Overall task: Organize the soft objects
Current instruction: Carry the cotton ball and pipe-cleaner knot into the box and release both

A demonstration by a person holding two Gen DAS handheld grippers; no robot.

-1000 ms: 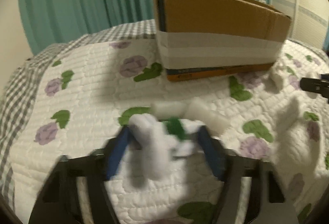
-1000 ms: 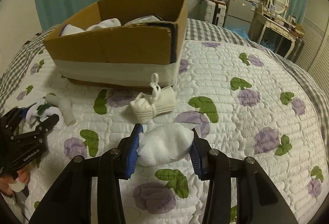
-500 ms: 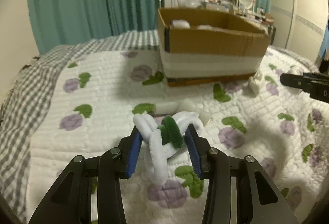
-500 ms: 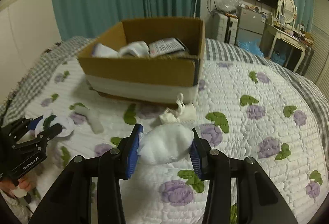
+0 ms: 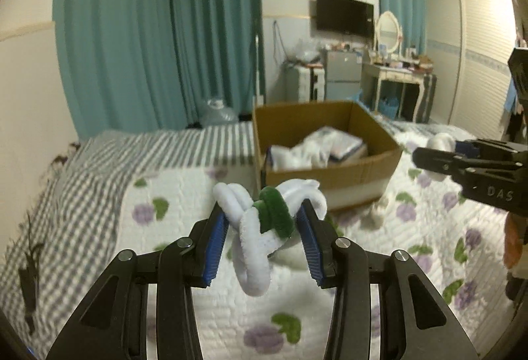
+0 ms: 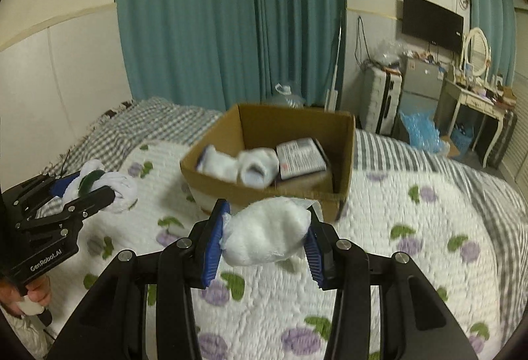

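Left wrist view shows our left gripper (image 5: 262, 229) clamped on a knotted bundle of white and green chenille loops (image 5: 264, 221), the blue pads pressing it from both sides and a white loop hanging below the fingers. The cardboard box (image 5: 330, 176) sits straight ahead and slightly to the right on the quilted bedspread (image 5: 165, 228), its open top facing up, with rolled white socks (image 5: 297, 157) and a flat packet (image 5: 346, 147) already inside. The box's near wall lies just beyond the bundle, so we judge that the coming move turns on carrying the load forward and up over that wall before letting go.

In the right wrist view, our right gripper (image 6: 264, 234) is closed on a fluffy white pad (image 6: 265, 234), squeezed between the blue pads and lifted clear of the bedspread. From this side the box is also directly ahead, its near corner just behind the pad, and its long axis runs from near left to far right. The left gripper appears at the left edge of that view, well apart from the box, while the right one looks closer to the rim. We therefore judge the right hand the nearer of the two to dropping its load, with the left following from the box's left side.
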